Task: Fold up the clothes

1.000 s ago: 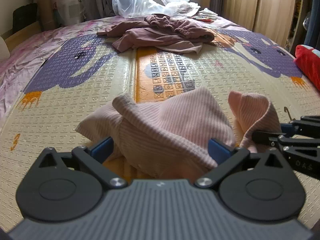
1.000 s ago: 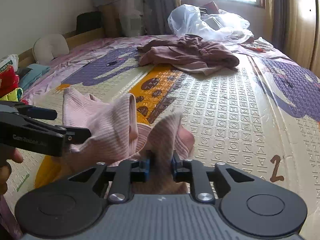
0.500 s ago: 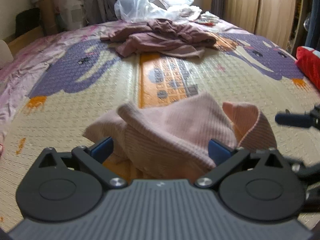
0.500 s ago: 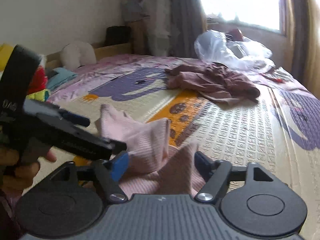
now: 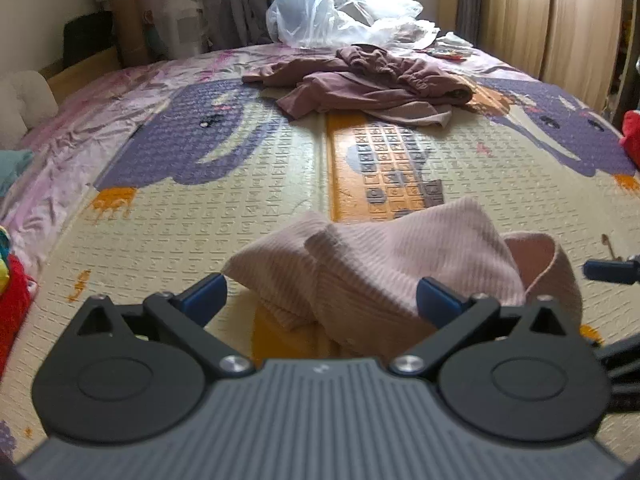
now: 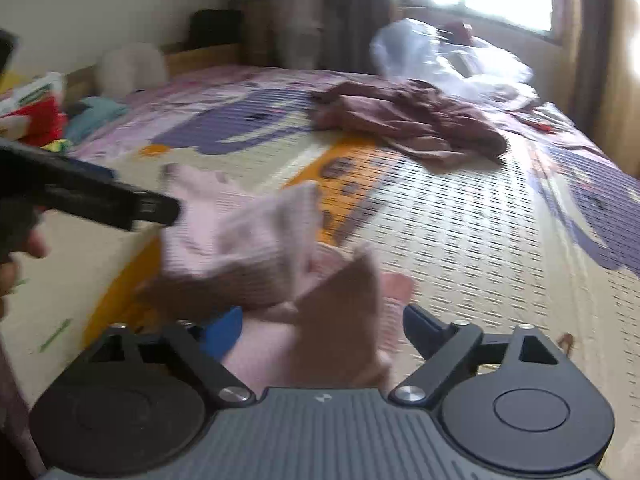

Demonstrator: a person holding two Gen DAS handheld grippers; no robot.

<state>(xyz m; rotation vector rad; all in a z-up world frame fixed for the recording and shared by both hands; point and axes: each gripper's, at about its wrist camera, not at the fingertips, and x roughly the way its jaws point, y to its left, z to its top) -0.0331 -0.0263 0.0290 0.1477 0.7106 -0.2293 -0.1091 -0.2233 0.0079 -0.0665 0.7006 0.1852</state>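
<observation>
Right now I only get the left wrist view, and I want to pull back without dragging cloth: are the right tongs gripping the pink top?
Observer: No. The right tongs are opening; the pink top lies loose between the pads.
Operator: Where do my left tongs sit from that side?
Observer: One finger reaches the top's left edge; blur hides any contact.
Operator: Anything else there?
Observer: A hand grips that tool at the frame's left.
</observation>
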